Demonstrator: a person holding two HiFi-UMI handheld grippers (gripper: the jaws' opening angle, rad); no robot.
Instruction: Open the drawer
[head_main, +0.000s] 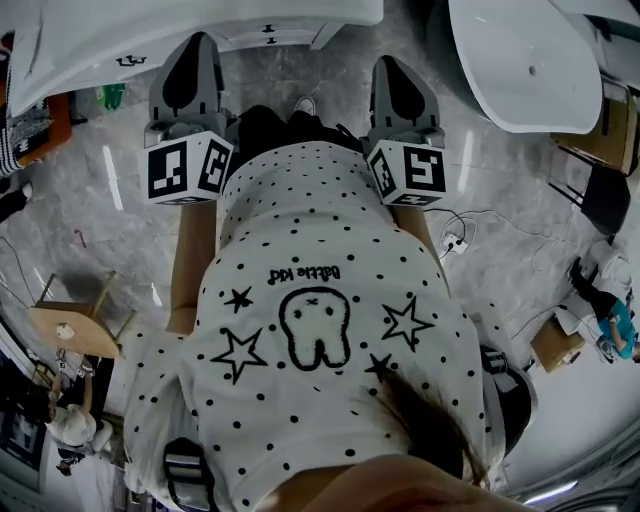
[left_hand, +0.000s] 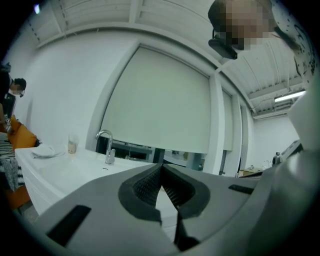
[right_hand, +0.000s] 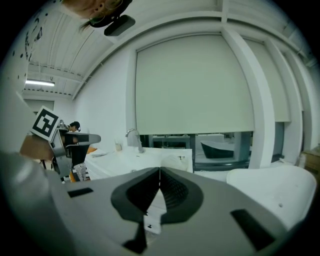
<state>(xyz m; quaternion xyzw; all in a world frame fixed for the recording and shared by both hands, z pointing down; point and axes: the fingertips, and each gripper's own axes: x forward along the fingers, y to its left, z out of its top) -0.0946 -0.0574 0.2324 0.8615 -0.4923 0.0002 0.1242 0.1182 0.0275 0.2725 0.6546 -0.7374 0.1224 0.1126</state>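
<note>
A white vanity cabinet (head_main: 200, 25) stands ahead of me at the top of the head view, with small dark handles (head_main: 268, 38) on its front. My left gripper (head_main: 195, 42) and right gripper (head_main: 397, 64) are held side by side in front of it, short of the cabinet and touching nothing. In the left gripper view the jaws of the left gripper (left_hand: 161, 165) meet at their tips with nothing between them. The right gripper (right_hand: 160, 170) looks the same, shut and empty. The vanity top with its faucet (right_hand: 132, 138) lies beyond the jaws.
A large white tub (head_main: 520, 60) sits at the upper right on the marble floor. A wooden stool (head_main: 75, 330) stands at the left; cables and a power strip (head_main: 455, 240) lie at the right, near a cardboard box (head_main: 555, 345). A person (left_hand: 14, 89) stands far left.
</note>
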